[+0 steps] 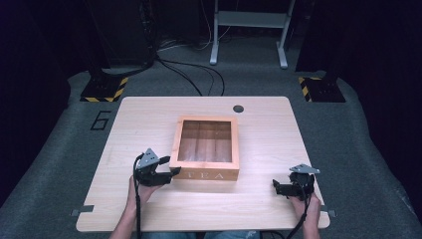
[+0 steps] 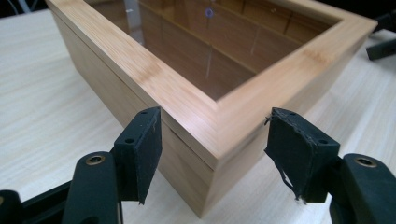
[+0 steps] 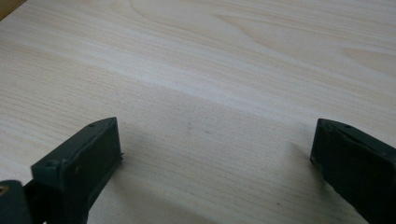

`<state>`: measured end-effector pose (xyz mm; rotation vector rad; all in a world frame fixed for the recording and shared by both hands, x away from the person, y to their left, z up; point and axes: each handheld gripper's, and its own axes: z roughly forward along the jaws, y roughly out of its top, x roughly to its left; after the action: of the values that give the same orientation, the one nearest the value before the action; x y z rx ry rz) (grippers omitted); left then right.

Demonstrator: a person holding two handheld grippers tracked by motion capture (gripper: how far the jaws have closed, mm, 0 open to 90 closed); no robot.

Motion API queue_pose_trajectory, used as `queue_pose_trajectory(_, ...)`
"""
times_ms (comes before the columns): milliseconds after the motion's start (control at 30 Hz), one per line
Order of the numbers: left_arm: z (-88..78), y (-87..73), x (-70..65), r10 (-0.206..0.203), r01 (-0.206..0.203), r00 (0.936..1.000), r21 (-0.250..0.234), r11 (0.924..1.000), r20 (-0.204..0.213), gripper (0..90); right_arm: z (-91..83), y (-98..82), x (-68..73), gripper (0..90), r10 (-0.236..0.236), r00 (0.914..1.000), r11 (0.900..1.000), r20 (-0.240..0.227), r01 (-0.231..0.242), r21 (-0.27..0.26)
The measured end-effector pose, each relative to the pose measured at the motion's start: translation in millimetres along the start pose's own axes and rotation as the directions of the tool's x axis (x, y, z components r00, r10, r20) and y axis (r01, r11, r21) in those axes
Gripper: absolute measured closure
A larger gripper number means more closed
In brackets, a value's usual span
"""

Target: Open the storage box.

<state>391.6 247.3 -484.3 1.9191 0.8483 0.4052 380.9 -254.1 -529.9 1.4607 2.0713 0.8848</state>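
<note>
Wooden tea box point(image 1: 205, 148), glass lid down, compartments look bare; left gripper point(image 2: 212, 154) released astride its corner, right gripper point(image 3: 215, 163) released over table point(image 3: 233, 70).

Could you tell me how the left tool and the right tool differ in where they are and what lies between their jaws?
The left tool sits at the near left corner of the wooden glass-lidded tea box, while the right tool rests apart from it over the bare pale wooden table. The left tool's jaws straddle that corner without pressing; the right tool's jaws frame bare tabletop. Both are black, hand-held and open.
</note>
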Motion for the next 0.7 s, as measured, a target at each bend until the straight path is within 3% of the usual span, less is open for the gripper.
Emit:
queue_pose_trajectory(167,4.6,-5.1,1.2,0.010,-0.010,0.9999,0.031,0.9995,0.000,34.2,0.0,0.0,0.0,1.2,0.000,1.0000,1.000,0.000,0.000,0.000)
queue_pose_trajectory(500,0.4,-7.1,3.7,0.042,-0.042,0.9991,0.025,0.9988,0.003,41.1,0.0,0.0,0.1,1.2,0.000,1.0000,1.000,0.000,0.000,0.000)
queue_pose_trajectory(700,1.6,-5.9,2.9,0.031,-0.031,0.9992,0.005,0.9995,-0.024,48.3,0.2,0.1,0.0,1.2,-0.005,1.0000,1.000,0.002,0.005,0.000)
